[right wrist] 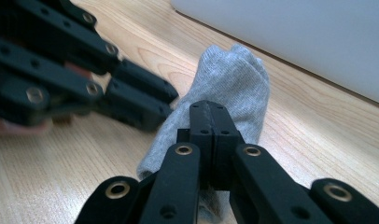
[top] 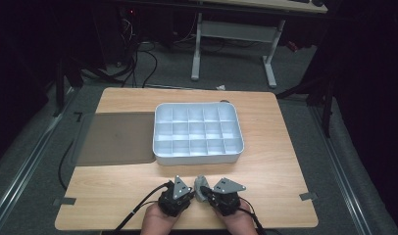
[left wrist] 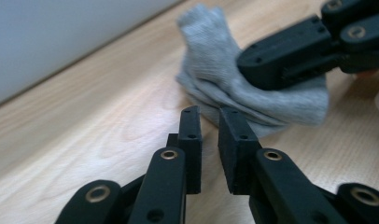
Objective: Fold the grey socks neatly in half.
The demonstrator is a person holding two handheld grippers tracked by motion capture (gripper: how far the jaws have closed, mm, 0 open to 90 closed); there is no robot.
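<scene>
Where the wooden counter (top: 113,186) carries the work, a dark mat (top: 116,138) lies at its left, flat and touching the left wall of a white compartment tray (top: 197,157) that sits mid-counter, its cells arranged in three rows. Near the front edge, the left gripper (top: 187,195) rests low, held by the person's left hand (top: 160,223). In the left gripper view its fingers (left wrist: 191,140) stand slightly apart with a narrow gap, nothing between them, released; their tips sit just short of the grey sock (left wrist: 253,93). The sock lies bunched on the counter between the two grippers, in front of the tray and apart from it. In the high view it shows as a small grey lump (top: 201,188) just beside both tools. To the right, the right gripper (top: 207,195), held by the right hand (top: 238,224), has its fingers (right wrist: 211,126) clenched together on a fold of the sock, the fabric bulging above and beside the tips. Cables trail from both grippers toward the counter's front edge.
</scene>
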